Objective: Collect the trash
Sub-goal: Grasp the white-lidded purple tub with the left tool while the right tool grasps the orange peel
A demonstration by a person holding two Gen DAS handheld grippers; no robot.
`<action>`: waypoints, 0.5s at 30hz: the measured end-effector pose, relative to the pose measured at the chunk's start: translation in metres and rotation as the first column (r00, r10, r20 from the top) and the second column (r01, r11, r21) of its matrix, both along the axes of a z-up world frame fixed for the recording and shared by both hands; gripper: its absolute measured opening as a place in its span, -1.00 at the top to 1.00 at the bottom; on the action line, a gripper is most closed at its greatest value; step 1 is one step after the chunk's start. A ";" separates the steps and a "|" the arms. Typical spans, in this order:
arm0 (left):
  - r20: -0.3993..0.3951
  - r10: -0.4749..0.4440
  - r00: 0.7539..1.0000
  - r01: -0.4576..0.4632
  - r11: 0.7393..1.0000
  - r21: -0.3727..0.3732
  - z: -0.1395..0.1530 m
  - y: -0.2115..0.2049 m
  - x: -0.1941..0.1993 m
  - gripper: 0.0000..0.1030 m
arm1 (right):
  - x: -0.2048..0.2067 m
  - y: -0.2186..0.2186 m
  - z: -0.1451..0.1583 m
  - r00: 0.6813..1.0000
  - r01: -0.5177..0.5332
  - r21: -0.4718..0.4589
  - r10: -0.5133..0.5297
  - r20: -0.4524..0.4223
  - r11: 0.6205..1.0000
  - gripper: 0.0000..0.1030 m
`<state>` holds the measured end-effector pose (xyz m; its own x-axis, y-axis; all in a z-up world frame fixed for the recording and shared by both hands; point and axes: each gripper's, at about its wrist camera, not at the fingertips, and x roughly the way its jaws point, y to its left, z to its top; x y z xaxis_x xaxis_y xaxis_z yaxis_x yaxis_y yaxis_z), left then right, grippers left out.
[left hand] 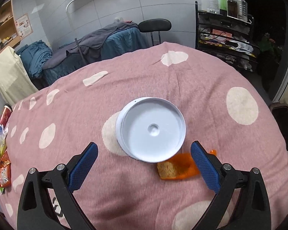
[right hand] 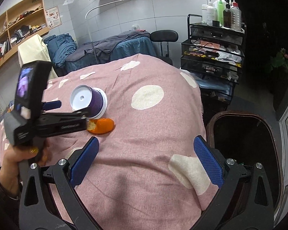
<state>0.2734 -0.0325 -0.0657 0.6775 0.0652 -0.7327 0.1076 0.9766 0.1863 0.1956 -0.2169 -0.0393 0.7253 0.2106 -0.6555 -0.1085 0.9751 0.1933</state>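
Observation:
A white and purple paper cup [left hand: 151, 130] lies on its side on the pink spotted cloth [left hand: 201, 88], its white bottom facing my left gripper. An orange peel [left hand: 179, 167] lies just beside it. My left gripper [left hand: 144, 164] is open, its blue pads either side of the cup's near end, not touching. In the right wrist view the cup [right hand: 90, 101] and peel [right hand: 101, 125] lie left of centre with the left gripper [right hand: 67, 111] at them. My right gripper [right hand: 146, 163] is open and empty above the cloth.
A dark trash bin [right hand: 245, 140] stands open at the table's right edge. Snack wrappers [left hand: 2, 164] and a red can [left hand: 5, 115] lie at the left edge. A black wire cart with bottles [right hand: 215, 44], a chair and a bed stand behind.

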 end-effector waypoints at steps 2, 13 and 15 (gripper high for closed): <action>-0.007 -0.003 1.000 0.003 1.000 0.001 -0.002 -0.002 0.006 -0.79 | 0.003 0.002 -0.001 1.000 -0.007 -0.004 0.007 -0.006 1.000 -0.89; 0.025 0.049 0.998 -0.046 0.992 -0.116 0.014 0.025 -0.005 -0.32 | 0.026 0.031 -0.003 0.990 -0.136 -0.070 0.134 -0.032 0.988 -0.89; 0.035 0.058 0.998 -0.053 0.987 -0.150 0.020 0.033 -0.010 -0.32 | 0.031 0.040 -0.004 0.986 -0.168 -0.093 0.164 -0.042 0.981 -0.89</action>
<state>0.2631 0.0004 -0.0461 0.7039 -0.0043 -0.7103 0.0480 0.9980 0.0416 0.2271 -0.1765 -0.0436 0.6622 0.2614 -0.7023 -0.2653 0.9583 0.1066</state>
